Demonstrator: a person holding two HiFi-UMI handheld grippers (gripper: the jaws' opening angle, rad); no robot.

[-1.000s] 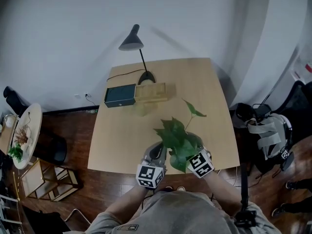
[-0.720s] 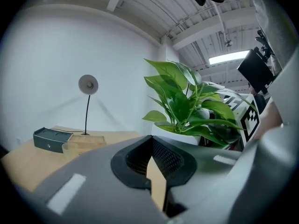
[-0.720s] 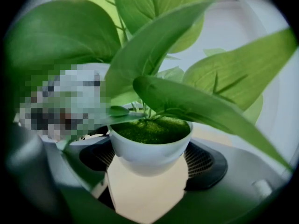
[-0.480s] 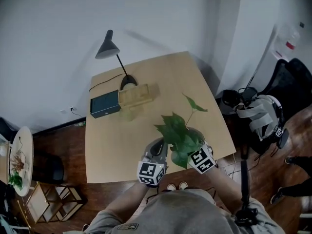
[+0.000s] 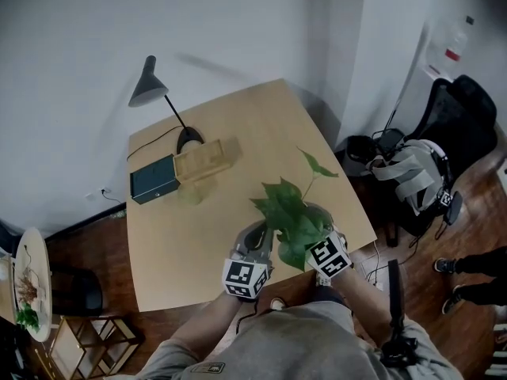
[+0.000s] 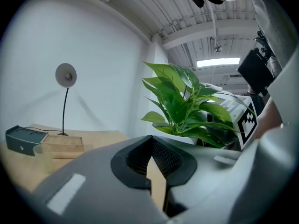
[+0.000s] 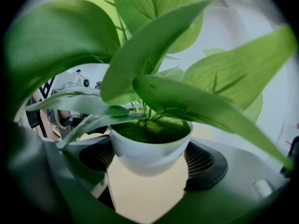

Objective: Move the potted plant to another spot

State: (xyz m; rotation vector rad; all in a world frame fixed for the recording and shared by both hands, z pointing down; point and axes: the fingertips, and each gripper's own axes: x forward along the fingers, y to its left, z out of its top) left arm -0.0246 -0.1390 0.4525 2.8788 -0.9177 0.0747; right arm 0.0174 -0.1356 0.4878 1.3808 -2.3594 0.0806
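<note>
Step in hand: grasp on the potted plant, transfer not yet done. The right gripper has its jaws set wide around the white pot, one pad on each side of the bowl, so it looks like it is holding the pot; cannot tell whether the base is off the table. The left gripper is pinched nearly together with nothing in it, just beside the plant on its left. Plant sits at the near right corner of the table, well apart from the desk lamp, dark green box and wooden box at the far left. Pot is upright, long axis vertical; one long stem with a leaf leans toward the far right edge. Next move likely needs a level lift, keeping the pot upright, then a carry to bare tabletop and a gentle set-down before the jaws release.
</note>
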